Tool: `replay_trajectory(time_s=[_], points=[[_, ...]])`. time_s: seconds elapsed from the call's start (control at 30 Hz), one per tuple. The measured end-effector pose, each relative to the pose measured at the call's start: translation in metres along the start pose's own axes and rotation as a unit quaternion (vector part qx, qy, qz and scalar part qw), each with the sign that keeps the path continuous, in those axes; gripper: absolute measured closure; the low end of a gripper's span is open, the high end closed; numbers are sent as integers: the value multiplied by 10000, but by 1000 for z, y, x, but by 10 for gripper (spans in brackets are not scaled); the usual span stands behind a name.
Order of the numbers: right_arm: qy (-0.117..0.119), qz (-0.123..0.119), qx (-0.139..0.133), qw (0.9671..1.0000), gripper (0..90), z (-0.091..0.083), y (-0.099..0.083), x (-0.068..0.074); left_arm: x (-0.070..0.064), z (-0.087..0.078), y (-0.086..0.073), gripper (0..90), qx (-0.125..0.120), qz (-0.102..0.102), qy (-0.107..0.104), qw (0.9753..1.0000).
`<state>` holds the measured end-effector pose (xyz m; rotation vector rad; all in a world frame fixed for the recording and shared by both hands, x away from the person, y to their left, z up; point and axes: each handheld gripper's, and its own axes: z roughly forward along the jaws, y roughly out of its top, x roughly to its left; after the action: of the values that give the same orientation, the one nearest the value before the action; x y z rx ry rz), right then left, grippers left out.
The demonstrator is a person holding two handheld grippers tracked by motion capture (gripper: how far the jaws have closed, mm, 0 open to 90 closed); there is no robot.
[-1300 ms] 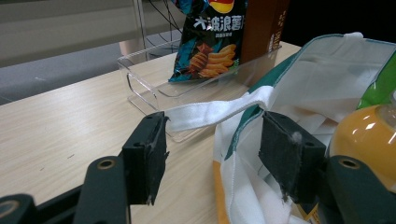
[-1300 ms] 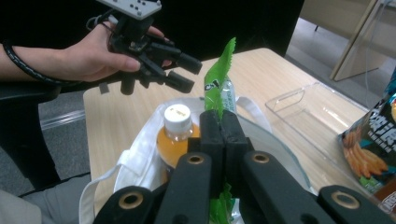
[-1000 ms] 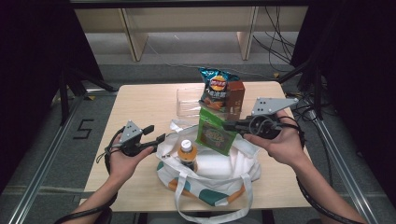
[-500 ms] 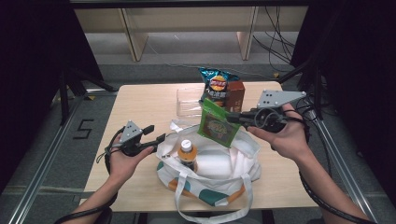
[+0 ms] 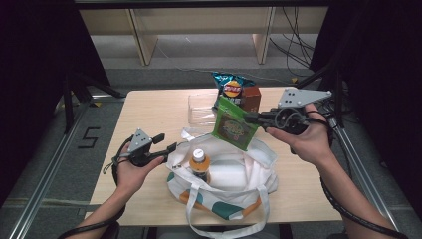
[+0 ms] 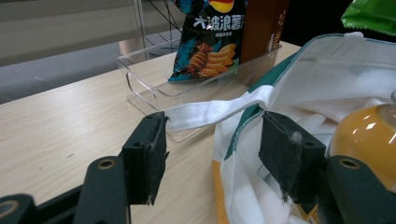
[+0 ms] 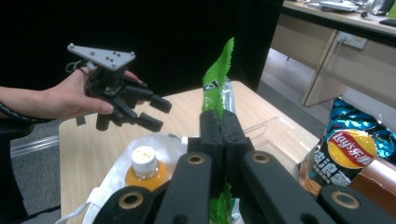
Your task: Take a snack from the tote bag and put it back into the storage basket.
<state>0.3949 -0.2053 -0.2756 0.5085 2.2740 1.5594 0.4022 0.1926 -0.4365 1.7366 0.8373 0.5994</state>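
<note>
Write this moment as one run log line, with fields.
right gripper: shut on green packet | packet: held above tote bag | left gripper: open at bag rim | bottle: in bag

Black fingers, grey three-cornered plates

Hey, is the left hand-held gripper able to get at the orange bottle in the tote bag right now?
Probably yes. The left hand-held gripper is open at the bag's rim, and the orange bottle stands upright just inside the open mouth; only the bag's white handle strap crosses between the jaws.
</note>
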Motion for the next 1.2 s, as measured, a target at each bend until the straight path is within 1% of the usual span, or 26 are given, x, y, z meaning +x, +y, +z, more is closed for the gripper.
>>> replay_trajectory(time_s=[0.03, 0.07, 0.13, 0.17, 0.2, 0.23, 0.3, 0.33, 0.37, 0.43, 0.47, 0.53, 0.57, 0.6, 0.63, 0.7, 0.77, 0.8, 0.87, 0.9, 0.93, 0.97, 1.03, 1.07, 1.17, 1.2], points=[[65, 23, 0, 10000, 900, 0, 1, -1, 0, 0, 0, 404, -4, 3, 0, 10000], [0, 52, -14, 10000, 900, 0, 1, 0, 0, 0, 0, 404, -8, 5, 1, 10000], [40, 88, 0, 10000, 900, -1, 2, -1, 0, 0, 0, 404, -11, 8, -1, 10000], [-5, 52, -8, 10000, 900, -1, 2, -2, 0, 0, 0, 404, -6, 16, 1, 10000], [-76, 12, -98, 9999, 900, 0, 2, -3, 0, -1, 0, 404, 10, 8, 11, 10000], [-10, 118, -17, 9999, 900, -1, 3, -3, 1, 0, 0, 404, -8, 39, -5, 10000], [-81, 21, -75, 9999, 900, 0, 3, -5, 1, -1, 1, 404, -16, 20, 2, 10000], [-94, 143, -41, 9998, 900, -1, 3, -5, 1, -1, 1, 404, -16, 20, 2, 10000], [-95, -5, -48, 9999, 900, 0, 4, -8, 0, -1, 1, 404, -24, 3, 6, 10000], [-92, 106, -67, 9999, 900, 1, 4, -8, 1, -1, 0, 404, -15, 4, 6, 10000], [-111, 10, -60, 9999, 900, 1, 4, -10, 1, -1, 0, 404, -17, -2, 6, 10000], [-155, 43, -73, 9998, 900, 1, 4, -11, 1, -1, 0, 404, -30, -2, 4, 10000], [-120, 158, -37, 9998, 900, 1, 4, -10, 1, -1, 0, 404, -32, -6, 5, 10000], [-100, 118, -48, 9999, 900, 1, 5, -11, 1, -1, 0, 404, -29, -7, 5, 10000], [-159, -21, -60, 9999, 900, 2, 5, -14, 1, -1, 0, 404, -26, -3, 4, 10000], [-159, 57, -37, 9999, 900, 2, 5, -13, 1, -1, 1, 404, -27, 1, 4, 10000], [-186, 23, -72, 9998, 900, 3, 4, -15, 1, -1, 1, 404, -35, 1, 1, 10000], [-169, 123, -39, 9998, 900, 3, 4, -15, 1, -1, 1, 404, -30, -2, 2, 10000], [-258, -10, -100, 9996, 900, 4, 5, -17, 1, -1, 1, 404, -31, -1, 2, 10000], [-186, 92, -44, 9998, 900, 4, 5, -17, 1, -1, 1, 404, -36, -5, 2, 10000], [-230, 129, -63, 9996, 900, 4, 5, -17, 1, -1, 1, 404, -39, -10, 6, 10000], [-276, -24, -124, 9995, 900, 5, 6, -20, 1, -1, 1, 404, -40, -6, 3, 10000], [-257, 47, -94, 9996, 900, 5, 6, -20, 1, -1, 1, 404, -38, -7, 2, 10000], [-274, 13, -110, 9996, 900, 6, 6, -21, 1, -1, 1, 404, -39, -10, 2, 10000], [-318, 50, -141, 9994, 900, 7, 6, -24, 1, -1, 1, 404, -36, 4, 0, 10000], [-285, 40, -143, 9995, 900, 8, 7, -25, 1, -1, 1, 404, -34, 3, -3, 10000]])
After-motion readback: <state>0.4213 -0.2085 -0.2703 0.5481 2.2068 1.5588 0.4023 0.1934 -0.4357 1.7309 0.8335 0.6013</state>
